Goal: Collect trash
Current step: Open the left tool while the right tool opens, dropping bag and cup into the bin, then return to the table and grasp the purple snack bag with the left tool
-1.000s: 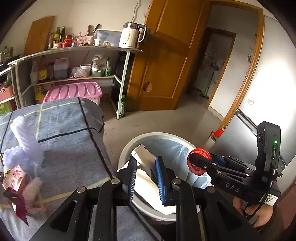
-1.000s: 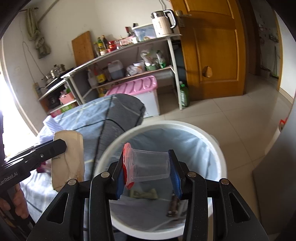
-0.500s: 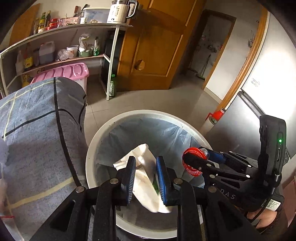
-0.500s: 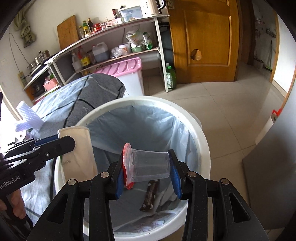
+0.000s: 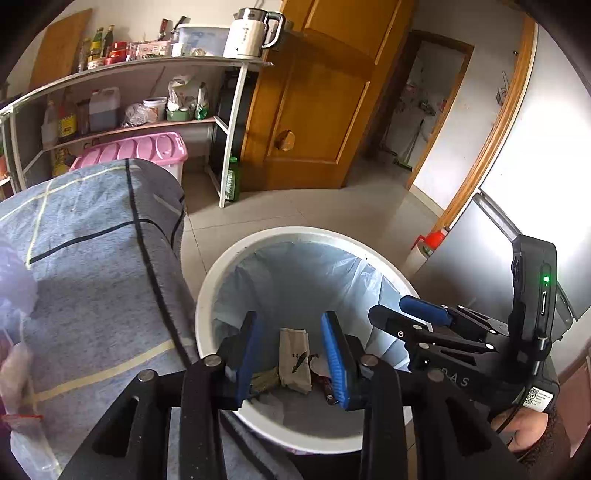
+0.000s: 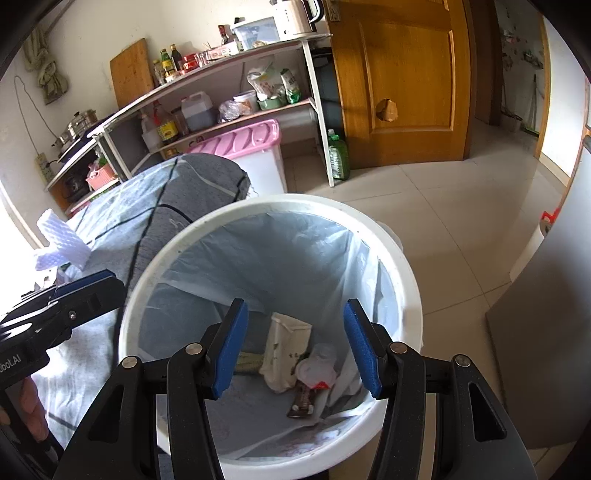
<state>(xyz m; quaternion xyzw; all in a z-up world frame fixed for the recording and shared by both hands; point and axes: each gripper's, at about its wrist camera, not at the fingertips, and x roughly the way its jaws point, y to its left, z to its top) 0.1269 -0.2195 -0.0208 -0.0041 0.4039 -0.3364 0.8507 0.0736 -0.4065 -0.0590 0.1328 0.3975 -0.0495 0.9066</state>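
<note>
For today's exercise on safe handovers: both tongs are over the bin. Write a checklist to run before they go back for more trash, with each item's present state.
1. Left tongs empty, jaws opening: ok.
2. Right tongs empty, jaws opening: ok.
3. Paper bag inside the bin: ok.
4. Plastic cup inside the bin: ok.
5. Liner in place all round the rim: cannot tell.
6. Trash left on the cloth, white foam piece: not ok.

Floor: pale tiles.
Door: orange wood.
Shelf: white, holding bottles and a kettle.
Walls: white.
</note>
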